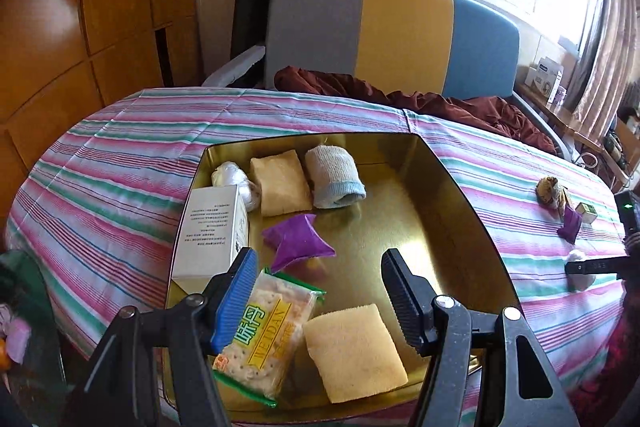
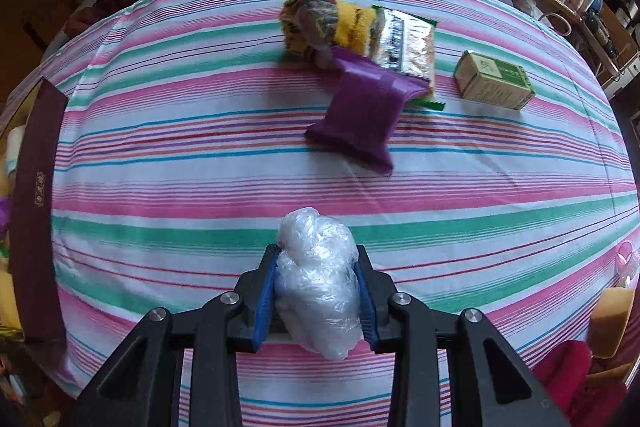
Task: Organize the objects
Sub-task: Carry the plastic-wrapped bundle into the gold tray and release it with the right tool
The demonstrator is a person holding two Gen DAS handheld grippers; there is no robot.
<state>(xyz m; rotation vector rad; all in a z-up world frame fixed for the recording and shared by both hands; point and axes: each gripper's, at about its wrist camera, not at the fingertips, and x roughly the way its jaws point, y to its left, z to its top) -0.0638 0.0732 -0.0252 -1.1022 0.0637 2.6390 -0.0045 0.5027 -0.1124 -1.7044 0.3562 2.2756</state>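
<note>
right gripper [image 2: 318, 291] is clamped on a crumpled clear plastic bag [image 2: 316, 283] above the striped cloth [image 2: 160, 167], purple pouch [image 2: 360, 111] farther off. left gripper [image 1: 320, 291] hangs open, empty, over the gold tray [image 1: 452, 187], cracker packet [image 1: 268, 335] below.

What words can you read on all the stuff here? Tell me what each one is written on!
"WEIDAN": on the yellow band of the clear cracker packet with green edges, beside big green Chinese characters.
Upside-down small print on the white cardboard box: too small to read.
Green printing on the small tan box on the striped cloth: too blurred to read.
Gold emblem on the dark maroon tin wall: no readable letters.
</note>
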